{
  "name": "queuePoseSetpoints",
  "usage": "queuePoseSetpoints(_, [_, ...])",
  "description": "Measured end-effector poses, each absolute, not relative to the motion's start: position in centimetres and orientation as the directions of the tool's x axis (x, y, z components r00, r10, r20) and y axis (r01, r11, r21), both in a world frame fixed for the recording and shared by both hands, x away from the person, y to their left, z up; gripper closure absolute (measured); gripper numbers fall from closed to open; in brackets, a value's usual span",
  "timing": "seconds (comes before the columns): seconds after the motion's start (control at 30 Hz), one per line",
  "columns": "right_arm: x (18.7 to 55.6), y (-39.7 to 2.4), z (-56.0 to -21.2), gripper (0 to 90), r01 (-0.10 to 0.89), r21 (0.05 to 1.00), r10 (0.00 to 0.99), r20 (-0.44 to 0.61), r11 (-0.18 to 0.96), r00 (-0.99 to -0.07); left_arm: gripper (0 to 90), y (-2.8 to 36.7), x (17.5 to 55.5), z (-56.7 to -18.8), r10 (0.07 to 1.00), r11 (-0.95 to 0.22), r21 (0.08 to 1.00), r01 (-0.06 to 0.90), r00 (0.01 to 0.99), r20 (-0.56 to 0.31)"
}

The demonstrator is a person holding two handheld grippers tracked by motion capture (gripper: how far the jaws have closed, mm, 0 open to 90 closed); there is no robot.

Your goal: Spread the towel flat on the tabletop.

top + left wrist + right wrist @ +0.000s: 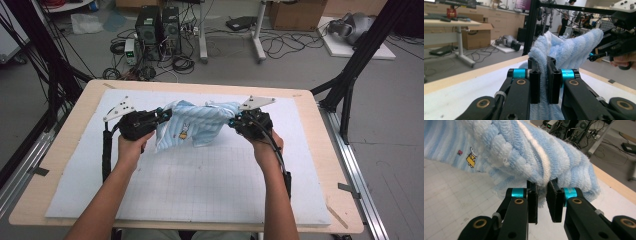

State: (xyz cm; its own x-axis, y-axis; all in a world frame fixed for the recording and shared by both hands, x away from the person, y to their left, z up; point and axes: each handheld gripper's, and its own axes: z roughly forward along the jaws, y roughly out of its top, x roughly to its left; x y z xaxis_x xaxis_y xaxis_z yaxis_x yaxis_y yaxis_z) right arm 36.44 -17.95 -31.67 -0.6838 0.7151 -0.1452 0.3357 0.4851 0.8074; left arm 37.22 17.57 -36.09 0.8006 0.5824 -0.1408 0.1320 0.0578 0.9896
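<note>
Towel, light-blue striped terry (197, 125), spans left-right between left hand-held gripper (164, 115) and right hand-held gripper (233, 121), both clenched on its ends, above desk (70, 150).

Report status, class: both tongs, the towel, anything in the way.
Left tongs shut on towel. Right tongs shut on its other end. Towel lifted, sagging between them. Mat below bare.

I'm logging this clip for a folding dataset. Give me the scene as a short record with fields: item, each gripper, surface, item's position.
item: blue-and-white striped towel with a small cartoon print
left gripper: shut on one end of the towel
right gripper: shut on the towel's opposite edge
surface: white gridded mat on a wooden table
item's position: stretched between the grippers, bunched, its lower part hanging toward the mat
</note>
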Motion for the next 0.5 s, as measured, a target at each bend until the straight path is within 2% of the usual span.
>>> queuePoseSetpoints(0.27, [38.5, -17.2, -33.4, 80.2, 0.363, 0.827, 0.722, -0.072, 0.429, -0.688, 83.3, 18.1, 38.1, -37.6, 0.659, -0.031, 0.989, 0.148, 0.747, -0.091])
queuePoseSetpoints(0.5, [42.4, -13.9, -37.3, 79.9, 0.390, 0.831, 0.736, -0.034, 0.396, -0.676, 82.9, 19.6, 38.8, -40.7, 0.722, -0.077, 0.970, 0.231, 0.684, -0.106])
